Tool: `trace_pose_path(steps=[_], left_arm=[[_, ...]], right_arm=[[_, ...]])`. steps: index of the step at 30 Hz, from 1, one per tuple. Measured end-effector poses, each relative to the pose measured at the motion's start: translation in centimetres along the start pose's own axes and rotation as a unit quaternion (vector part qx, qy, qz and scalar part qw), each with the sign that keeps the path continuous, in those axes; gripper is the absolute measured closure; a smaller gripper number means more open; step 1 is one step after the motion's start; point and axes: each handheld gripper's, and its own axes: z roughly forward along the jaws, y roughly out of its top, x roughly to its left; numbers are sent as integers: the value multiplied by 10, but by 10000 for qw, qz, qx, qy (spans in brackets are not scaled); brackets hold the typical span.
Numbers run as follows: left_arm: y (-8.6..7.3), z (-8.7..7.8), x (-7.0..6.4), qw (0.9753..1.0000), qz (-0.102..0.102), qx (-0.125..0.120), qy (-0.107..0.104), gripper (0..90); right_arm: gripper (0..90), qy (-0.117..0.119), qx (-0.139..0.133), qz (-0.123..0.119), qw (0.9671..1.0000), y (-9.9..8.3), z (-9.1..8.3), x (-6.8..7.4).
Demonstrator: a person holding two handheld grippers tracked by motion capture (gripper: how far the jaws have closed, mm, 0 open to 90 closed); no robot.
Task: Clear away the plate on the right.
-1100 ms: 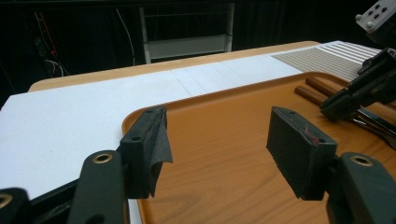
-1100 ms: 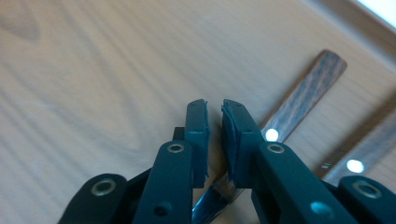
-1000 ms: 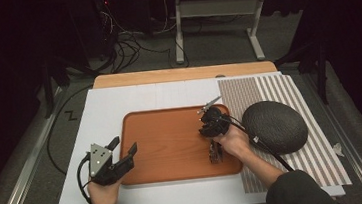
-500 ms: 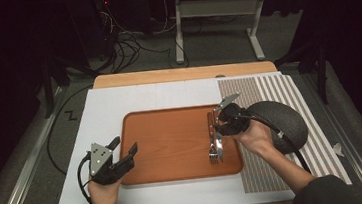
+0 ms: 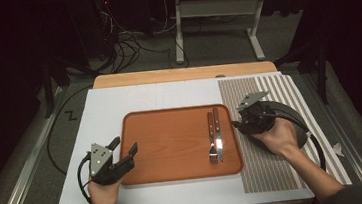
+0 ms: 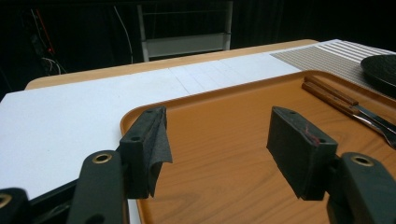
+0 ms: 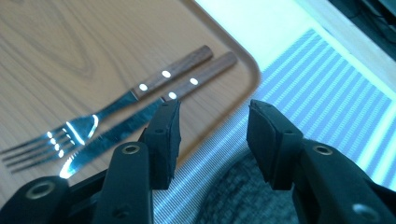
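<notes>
An orange-brown tray (image 5: 173,143) lies mid-table. A fork (image 5: 212,140) and a knife (image 5: 217,131), both with wooden handles, rest side by side on its right part. My right gripper (image 5: 238,121) hovers open and empty just past the tray's right edge, over the striped mat (image 5: 270,163). In the right gripper view its jaws (image 7: 212,121) frame the tray's rim, with the fork (image 7: 107,114) and knife (image 7: 201,74) off to the left. My left gripper (image 5: 124,146) is open and empty at the tray's left edge, and its fingertips (image 6: 149,135) reach over the tray (image 6: 224,186).
A dark round plate (image 5: 291,121) sits on the striped mat under the right hand. A white board (image 5: 100,115) covers the table around the tray, with a wooden strip (image 5: 181,74) at the far edge. Cables and a metal stand are on the floor beyond.
My right gripper has moved rightwards off the tray to the mat's edge, leaving the fork and knife uncovered on the tray. The left gripper has stayed put.
</notes>
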Motion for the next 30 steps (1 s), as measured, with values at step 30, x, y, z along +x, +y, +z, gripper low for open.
trace_pose_path(steps=[30], left_arm=[[1, 7, -3, 10000, 11, 48, -82, 369]], right_arm=[[525, -596, 23, -668, 9960, -110, -17, 29]])
